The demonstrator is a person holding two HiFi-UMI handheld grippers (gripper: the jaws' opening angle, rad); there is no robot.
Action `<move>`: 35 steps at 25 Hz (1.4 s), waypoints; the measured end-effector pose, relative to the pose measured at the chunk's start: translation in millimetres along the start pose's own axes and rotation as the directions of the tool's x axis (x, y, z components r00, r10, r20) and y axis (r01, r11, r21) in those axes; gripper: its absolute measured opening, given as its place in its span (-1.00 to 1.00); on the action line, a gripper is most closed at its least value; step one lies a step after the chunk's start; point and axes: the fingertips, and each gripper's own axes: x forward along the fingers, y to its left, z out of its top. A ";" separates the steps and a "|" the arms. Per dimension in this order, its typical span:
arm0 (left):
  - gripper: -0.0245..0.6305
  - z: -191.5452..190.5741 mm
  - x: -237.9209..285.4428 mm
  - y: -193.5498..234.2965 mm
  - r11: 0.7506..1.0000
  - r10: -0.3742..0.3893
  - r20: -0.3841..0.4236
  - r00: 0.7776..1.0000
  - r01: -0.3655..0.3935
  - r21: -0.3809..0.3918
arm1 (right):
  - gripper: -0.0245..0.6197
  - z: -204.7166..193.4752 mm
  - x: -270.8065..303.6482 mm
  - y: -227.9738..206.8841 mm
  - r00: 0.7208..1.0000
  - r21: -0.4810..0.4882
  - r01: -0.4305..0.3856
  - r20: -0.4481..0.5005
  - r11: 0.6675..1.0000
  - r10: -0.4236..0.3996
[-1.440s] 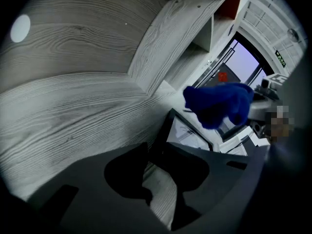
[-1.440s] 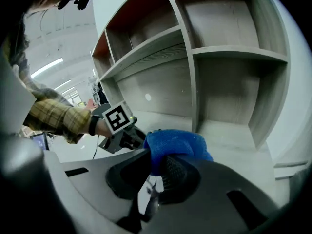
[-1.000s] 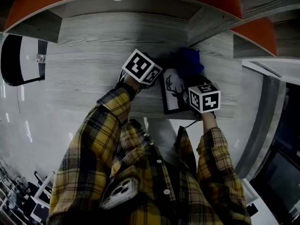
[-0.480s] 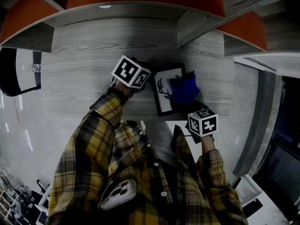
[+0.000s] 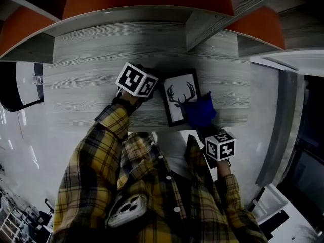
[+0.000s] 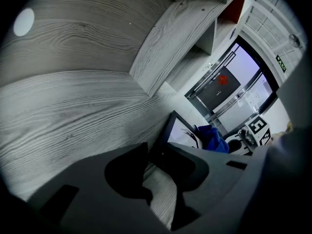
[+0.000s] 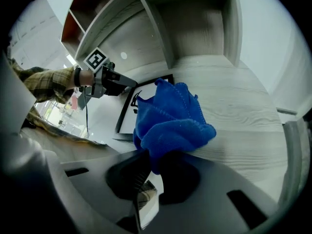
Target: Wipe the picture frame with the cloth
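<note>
The picture frame lies flat on the grey wood-grain tabletop, near its front edge. It has a black border and a white print of a deer's head with antlers. The left hand-held gripper reaches in from the frame's left side, and in the left gripper view its jaws are clenched on the frame's black edge near a corner. The right hand-held gripper grips a bunched blue cloth tightly between its jaws. The wad bulges out ahead of the tips and rests on the frame's near right corner, spilling over onto the tabletop beside it. In the head view the cloth covers that corner, while the antlers and most of the white print stay uncovered. Both arms wear yellow plaid sleeves, and the marker cubes on the two grippers stand on either side of the frame. Behind the frame, grey wooden shelf compartments rise from the back of the tabletop.
</note>
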 end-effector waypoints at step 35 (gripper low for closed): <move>-0.91 96.5 -233.4 -159.3 0.981 -0.137 0.605 0.785 0.024 0.191 | -0.78 250.9 -212.2 170.4 0.666 -0.387 -0.112 0.654 0.915 0.359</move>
